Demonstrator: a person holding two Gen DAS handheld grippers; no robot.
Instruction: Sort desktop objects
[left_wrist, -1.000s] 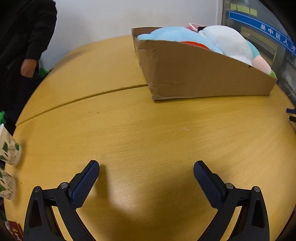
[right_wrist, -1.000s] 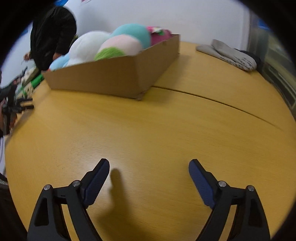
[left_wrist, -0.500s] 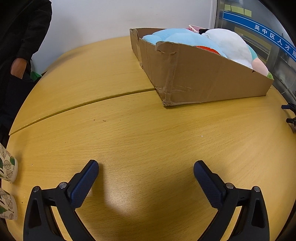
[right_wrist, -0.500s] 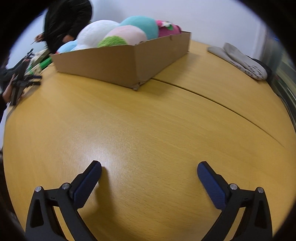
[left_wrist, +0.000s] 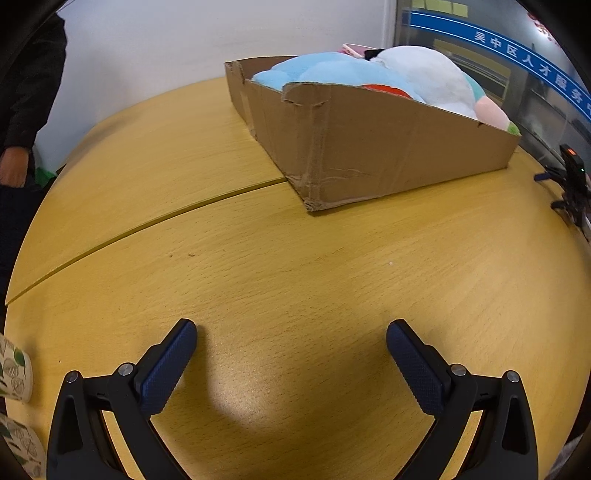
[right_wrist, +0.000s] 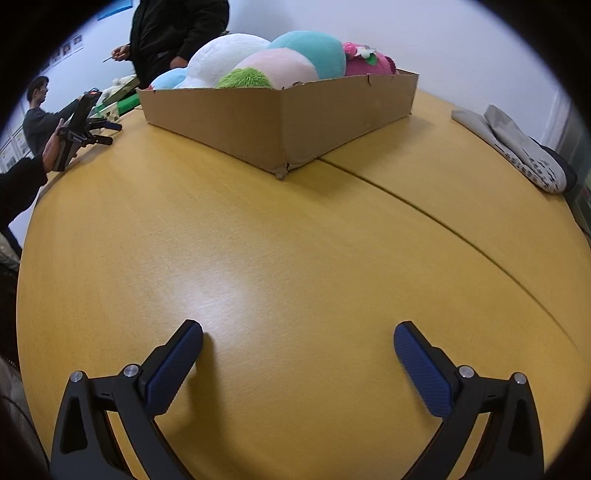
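Observation:
A shallow cardboard box (left_wrist: 388, 155) (right_wrist: 280, 118) full of plush toys (left_wrist: 399, 79) (right_wrist: 273, 62) in blue, white, pink, teal and green stands far back on the yellow wooden table (left_wrist: 280, 258) (right_wrist: 258, 240). My left gripper (left_wrist: 291, 332) hovers open over bare tabletop, well short of the box, nothing between its blue pads. My right gripper (right_wrist: 298, 332) is likewise wide open over bare wood, with the box corner ahead and slightly left.
Two leaf-patterned paper cups (left_wrist: 13, 373) sit at the left table edge. A grey spotted cloth (right_wrist: 517, 147) lies at the far right. Another gripper device (right_wrist: 79, 129) rests in a person's hand at the left; a dark-clad person (right_wrist: 173, 33) stands behind the box.
The right gripper's jaws opened wider and both views rolled and shifted, so the box sits differently in each frame. The left jaws stayed open.

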